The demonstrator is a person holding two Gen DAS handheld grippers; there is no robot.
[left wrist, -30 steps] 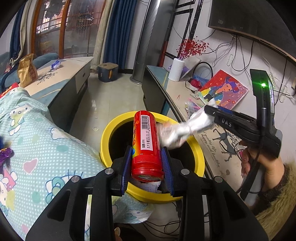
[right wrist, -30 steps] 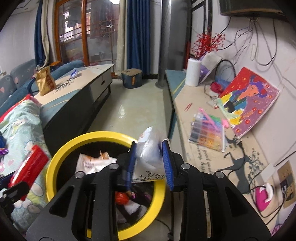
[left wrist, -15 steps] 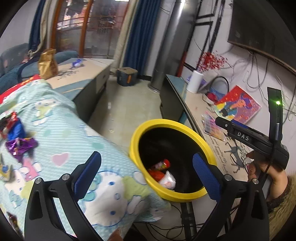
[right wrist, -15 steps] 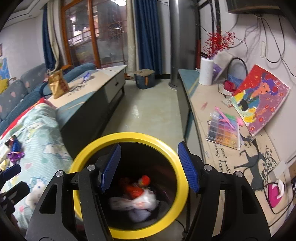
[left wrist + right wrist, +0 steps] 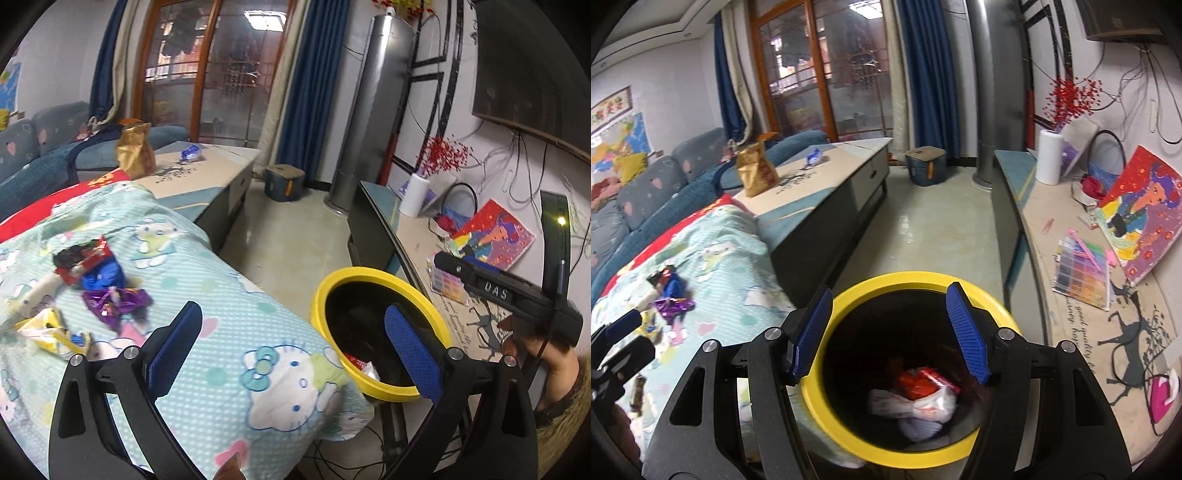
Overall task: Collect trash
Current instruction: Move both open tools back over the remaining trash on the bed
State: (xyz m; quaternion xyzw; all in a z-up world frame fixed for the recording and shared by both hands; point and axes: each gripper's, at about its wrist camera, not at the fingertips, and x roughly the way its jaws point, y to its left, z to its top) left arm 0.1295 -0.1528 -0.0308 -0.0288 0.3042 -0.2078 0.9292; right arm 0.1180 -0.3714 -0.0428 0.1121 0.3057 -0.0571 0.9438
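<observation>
The yellow bin stands on the floor between the bed and the TV bench. Inside it lie a red packet and a white crumpled wrapper. My right gripper hangs open above the bin with nothing between its blue pads. My left gripper is open wide and empty, over the edge of the cartoon-cat blanket, with the bin to its right. Loose trash lies on the blanket at the left: a purple wrapper, red and blue wrappers and a yellow wrapper.
A low table beyond the bed carries a gold bag and a blue wrapper. The TV bench on the right holds a painting, a bead box and a white vase. A box sits on the floor.
Both grippers opened: the red can left my left gripper and the white wrapper left my right one, and both now lie in the bin. Both grippers rose and drew back, the left swinging toward the blanket.
</observation>
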